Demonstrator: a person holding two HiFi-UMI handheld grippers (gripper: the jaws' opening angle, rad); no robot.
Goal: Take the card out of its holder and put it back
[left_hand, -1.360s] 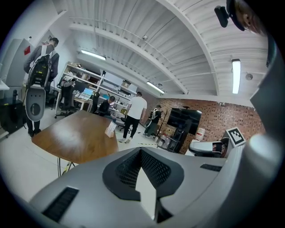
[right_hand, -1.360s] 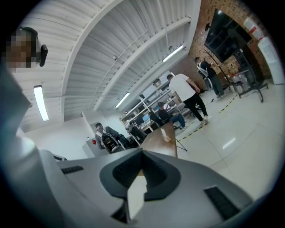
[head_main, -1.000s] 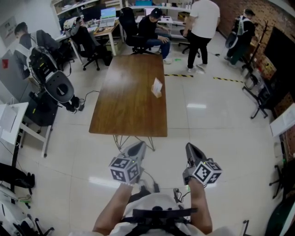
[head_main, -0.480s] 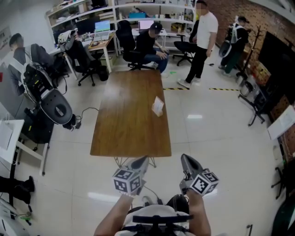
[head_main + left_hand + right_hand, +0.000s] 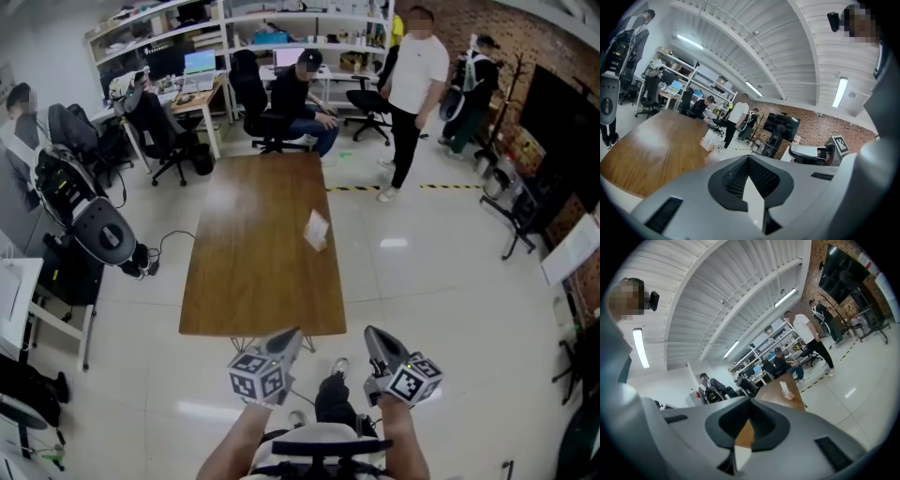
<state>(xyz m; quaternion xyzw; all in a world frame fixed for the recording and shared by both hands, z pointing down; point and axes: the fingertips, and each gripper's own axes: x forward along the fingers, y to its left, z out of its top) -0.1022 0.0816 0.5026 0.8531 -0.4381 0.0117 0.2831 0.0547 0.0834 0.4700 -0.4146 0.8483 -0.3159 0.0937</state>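
Observation:
A white card stands in its small holder (image 5: 317, 230) on the right part of a long brown wooden table (image 5: 253, 272). Both grippers hover over the floor just short of the table's near edge, far from the card. My left gripper (image 5: 287, 337) is shut with nothing in it. Beside it, my right gripper (image 5: 374, 337) also looks shut and holds nothing. From the left gripper view the card holder (image 5: 708, 139) shows small on the table (image 5: 651, 150) beyond the gripper (image 5: 750, 185). The right gripper view has the holder (image 5: 787, 391) far ahead of the gripper (image 5: 746, 427).
A person in a white shirt (image 5: 417, 66) stands past the table's far right corner, and another sits on a chair (image 5: 305, 89) behind it. Office chairs and desks (image 5: 169, 103) fill the back. A black machine (image 5: 98, 230) sits on the left, a stand (image 5: 520, 211) on the right.
The view has moved forward: the table's near edge now lies closer to both grippers. The standing person in white has turned and shifted. Both grippers stay shut.

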